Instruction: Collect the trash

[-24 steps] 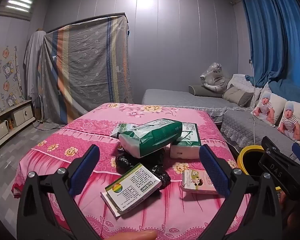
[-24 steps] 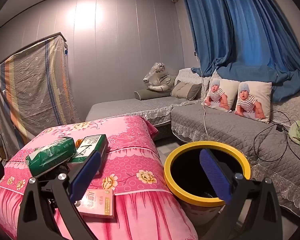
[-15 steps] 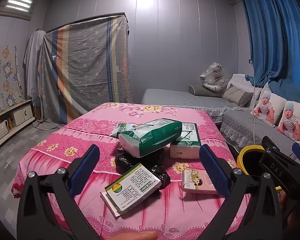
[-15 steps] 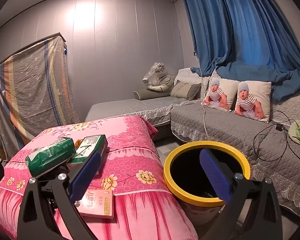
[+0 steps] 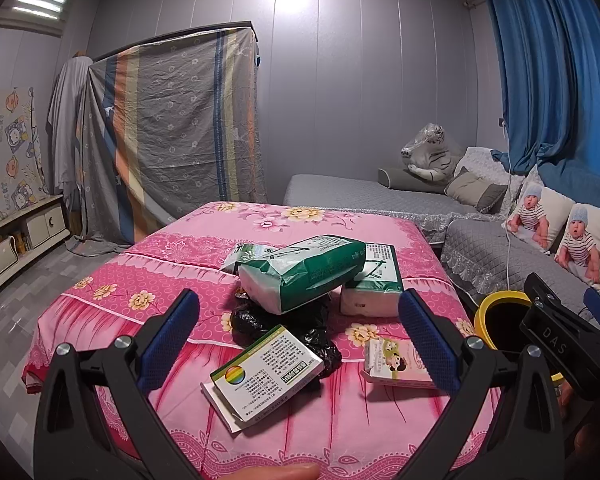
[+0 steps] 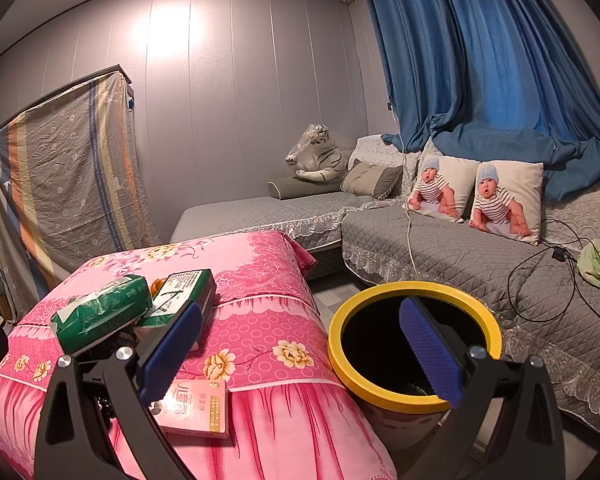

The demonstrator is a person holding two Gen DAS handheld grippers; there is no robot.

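Observation:
Trash lies on a table under a pink flowered cloth [image 5: 172, 280]. A green tissue pack [image 5: 304, 272] rests on a black plastic bag [image 5: 268, 320], beside a green and white box [image 5: 374, 280]. Nearer me lie a white box with a rainbow dot [image 5: 268, 372] and a small pink carton [image 5: 396, 360]. My left gripper [image 5: 298, 340] hangs open above the near items, holding nothing. My right gripper [image 6: 300, 352] is open too, between the table's corner and the yellow-rimmed bin [image 6: 364, 384]. The pink carton [image 6: 196, 408] and tissue pack [image 6: 100, 316] show at its left.
The bin [image 5: 496, 304] stands on the floor right of the table, in front of a grey corner sofa [image 6: 460, 256] with cushions and trailing cables. A cloth-draped cabinet [image 5: 172, 132] stands behind the table; a low drawer unit [image 5: 20, 236] is at far left.

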